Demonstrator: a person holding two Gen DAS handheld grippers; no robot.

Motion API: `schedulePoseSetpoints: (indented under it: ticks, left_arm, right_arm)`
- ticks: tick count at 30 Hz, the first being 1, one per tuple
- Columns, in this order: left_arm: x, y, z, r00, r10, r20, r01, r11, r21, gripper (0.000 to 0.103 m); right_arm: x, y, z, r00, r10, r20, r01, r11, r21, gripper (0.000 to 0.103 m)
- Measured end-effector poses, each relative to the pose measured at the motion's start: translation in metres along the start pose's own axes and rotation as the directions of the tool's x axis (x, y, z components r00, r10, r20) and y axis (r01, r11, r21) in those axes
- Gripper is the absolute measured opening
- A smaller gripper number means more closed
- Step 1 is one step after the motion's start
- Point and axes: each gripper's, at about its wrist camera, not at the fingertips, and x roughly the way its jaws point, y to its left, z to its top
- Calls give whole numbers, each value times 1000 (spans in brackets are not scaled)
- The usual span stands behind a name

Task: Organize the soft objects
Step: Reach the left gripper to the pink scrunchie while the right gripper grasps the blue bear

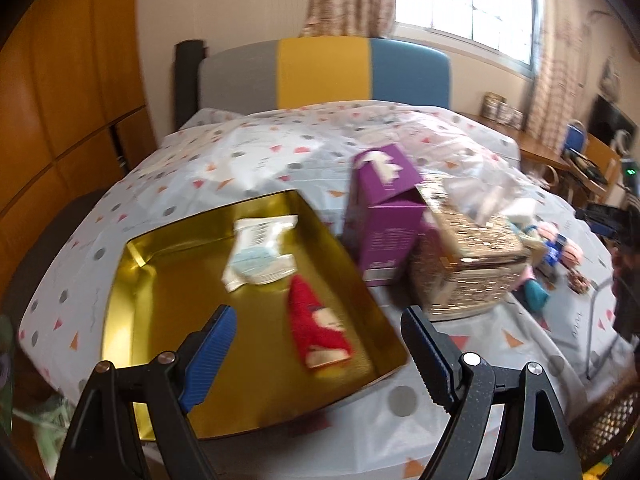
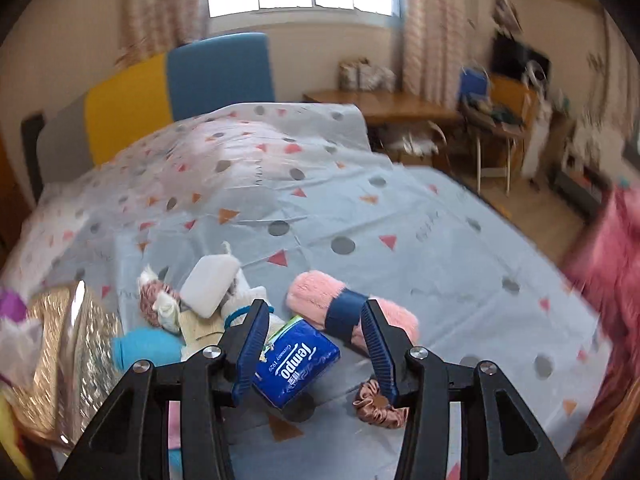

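Note:
In the left wrist view a gold tray (image 1: 168,280) lies on the bed and holds a red sock (image 1: 320,328) and a white wrapped packet (image 1: 260,256). My left gripper (image 1: 318,320) is open and empty just above the tray's near edge. In the right wrist view a pile of soft things lies on the bed: a blue Tempo tissue pack (image 2: 296,364), a pink fluffy roll with a navy band (image 2: 348,312), a white pad (image 2: 210,284), a teal roll (image 2: 146,348) and a brown scrunchie (image 2: 378,404). My right gripper (image 2: 314,312) is open, its fingers astride the tissue pack.
A purple box (image 1: 384,216) and a shiny gold tissue box (image 1: 460,256) stand right of the tray; the gold box also shows in the right wrist view (image 2: 60,352). The bedspread (image 2: 360,208) is patterned with dots and triangles. A wooden desk and chair (image 2: 480,120) stand beyond the bed.

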Motion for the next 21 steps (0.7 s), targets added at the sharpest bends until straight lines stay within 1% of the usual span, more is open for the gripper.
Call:
schedulePoseSetpoints:
  ticks: [2,3,6,9,10,12,13,14,17,19,21]
  left_arm:
    - [2,-11,1,999,-41,-9,41,999,18,85]
    - [3,-16,2,998,-56,-14,56,998,26,85]
    - [6,-34,1,997,-77,-27,78,994,73,85]
    - [10,-46,-2,994,-102,-49,107,990,96,85]
    - [11,-49,-3,992,-111,-58,116,988,99,85]
    - [12,-54,-5,990,-124,-68,130,986,103,85]
    - [14,-55,-6,989,-128,-71,135,985,105,85]
    - [14,-56,-6,988,-138,-74,145,984,106,85]
    - [15,-58,-8,983,-166,-82,174,979,101,85]
    - [16,-60,-8,981,-175,-87,184,978,100,85]
    - [16,-62,-8,978,-192,-84,199,976,93,85]
  right_arm:
    - [1,-10,0,1000,-8,-18,8,999,37,48]
    - [3,-15,-1,999,15,-37,-13,998,65,48]
    - [8,-19,-4,989,115,-92,-104,988,118,48]
    - [17,-8,-7,966,207,-154,-190,975,117,48]
    - [20,-2,-9,955,236,-178,-221,970,101,48]
    - [26,12,-15,923,299,-241,-290,954,71,48]
    - [29,21,-19,900,331,-282,-330,943,53,48]
    - [31,29,-22,885,347,-311,-356,934,29,48]
    - [38,53,-35,842,360,-401,-408,912,-39,48]
    - [44,63,-42,826,352,-440,-417,907,-58,49]
    - [47,72,-46,805,368,-466,-444,894,-62,49]
